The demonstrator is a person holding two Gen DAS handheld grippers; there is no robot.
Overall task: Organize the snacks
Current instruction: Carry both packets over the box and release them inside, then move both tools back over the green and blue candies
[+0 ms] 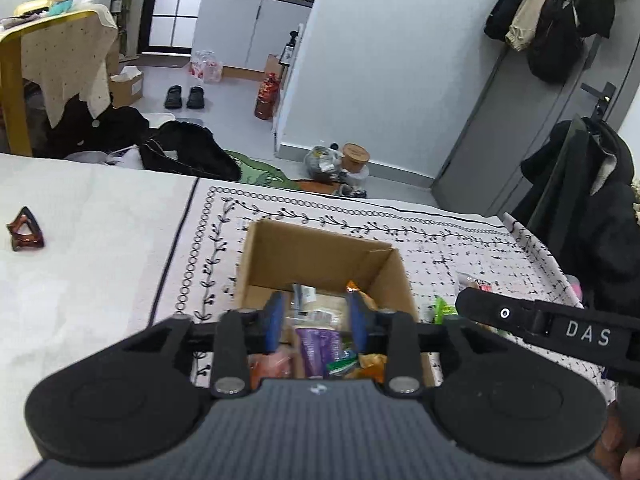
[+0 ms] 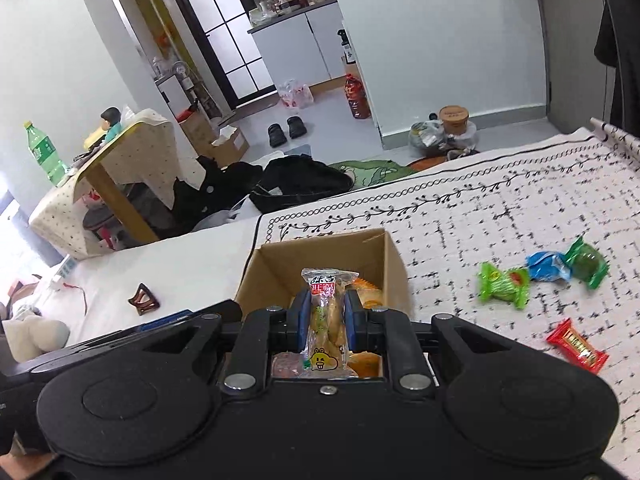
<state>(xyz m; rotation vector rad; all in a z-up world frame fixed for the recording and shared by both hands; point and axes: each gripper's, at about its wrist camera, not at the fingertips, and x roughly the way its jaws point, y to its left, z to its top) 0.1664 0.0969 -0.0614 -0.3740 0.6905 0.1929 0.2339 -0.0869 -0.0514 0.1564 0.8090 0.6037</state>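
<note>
An open cardboard box stands on the patterned cloth and holds several snack packs, among them a purple one. My left gripper hangs over the box, open and empty. My right gripper is shut on a clear bread snack pack with a yellow cartoon face, held above the same box. Loose on the cloth to the right lie a light green candy, a blue one, a dark green one and a red one.
A brown hair clip lies on the white sheet to the left, also in the right wrist view. The right gripper's body reaches in at the right of the left wrist view. Bags and clothes lie beyond the far edge.
</note>
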